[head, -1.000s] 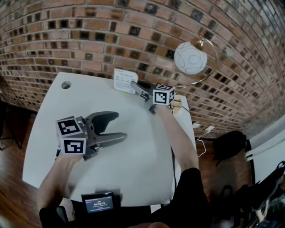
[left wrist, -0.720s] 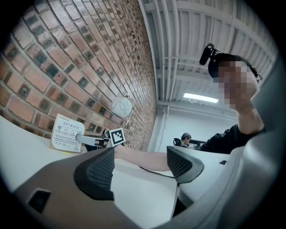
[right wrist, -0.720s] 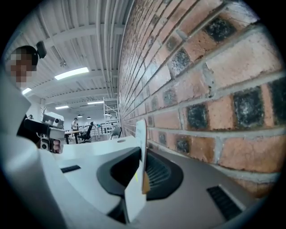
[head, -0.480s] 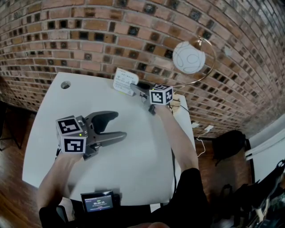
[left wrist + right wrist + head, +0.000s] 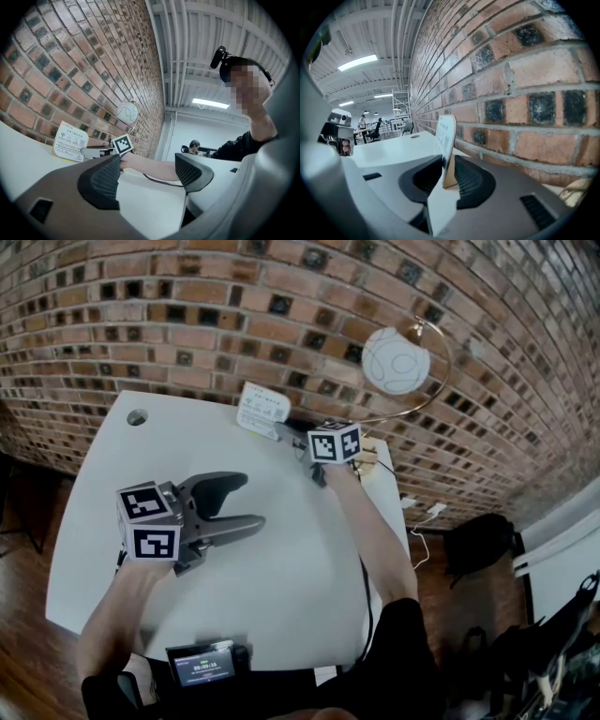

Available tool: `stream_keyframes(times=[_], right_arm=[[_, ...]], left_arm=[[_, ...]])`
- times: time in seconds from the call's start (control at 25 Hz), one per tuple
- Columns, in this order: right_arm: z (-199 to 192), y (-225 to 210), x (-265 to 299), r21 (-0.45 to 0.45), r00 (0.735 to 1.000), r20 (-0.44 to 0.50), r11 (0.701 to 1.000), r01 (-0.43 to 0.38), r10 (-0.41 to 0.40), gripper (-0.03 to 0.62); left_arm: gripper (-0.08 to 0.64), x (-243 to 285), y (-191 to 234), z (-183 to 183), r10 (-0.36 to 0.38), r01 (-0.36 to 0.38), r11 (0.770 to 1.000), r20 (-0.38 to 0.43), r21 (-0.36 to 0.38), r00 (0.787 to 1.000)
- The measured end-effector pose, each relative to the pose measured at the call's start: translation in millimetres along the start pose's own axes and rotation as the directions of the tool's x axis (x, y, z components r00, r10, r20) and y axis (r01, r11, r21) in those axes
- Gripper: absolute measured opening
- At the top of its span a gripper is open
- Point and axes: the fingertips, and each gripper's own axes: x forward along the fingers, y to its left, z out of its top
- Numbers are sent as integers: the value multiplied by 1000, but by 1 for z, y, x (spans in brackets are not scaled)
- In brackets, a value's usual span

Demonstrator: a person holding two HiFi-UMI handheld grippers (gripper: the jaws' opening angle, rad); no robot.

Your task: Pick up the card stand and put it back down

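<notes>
One card stand [image 5: 262,411], two grippers, one white table [image 5: 281,577] and one lamp [image 5: 397,360] were in view. The card stand stood upright at the far edge of the table, close to the brick wall [image 5: 187,324]. Its longer edge ran roughly parallel to that wall. Its printed face was turned toward the open table surface and the left gripper [image 5: 239,502]; a brown cardboard prop backed it on the wall side. The right gripper [image 5: 281,431] reached along the wall, with the card stand [image 5: 446,136] edge-on between its jaws. Those jaws were opening, and a gap showed between the left pad and the card. The left gripper [image 5: 146,176] hovered over the middle of the table, well apart from the card stand [image 5: 69,146], with its jaws wide and nothing between them. The lamp, a white globe on a brass arc, stood just behind the right gripper. A round hole [image 5: 137,416] lay in the far left corner of the table. A small screen device [image 5: 202,667] sat at the near edge. No object blocked the card stand on its table side.
</notes>
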Motion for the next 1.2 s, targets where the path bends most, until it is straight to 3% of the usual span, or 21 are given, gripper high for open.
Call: stream_keyframes(times=[0.6,1.2], right_arm=[[-1,-10,-5,96,995,-10,990,104,-104,110],[1,-15,-6,109,993,5,987,119,-120,110]], left_arm=[[360,2,0,-2,-6,6,1000,3,-7,1000],[360,8,1,-9,-9,9,1000,-10,-17,1000]])
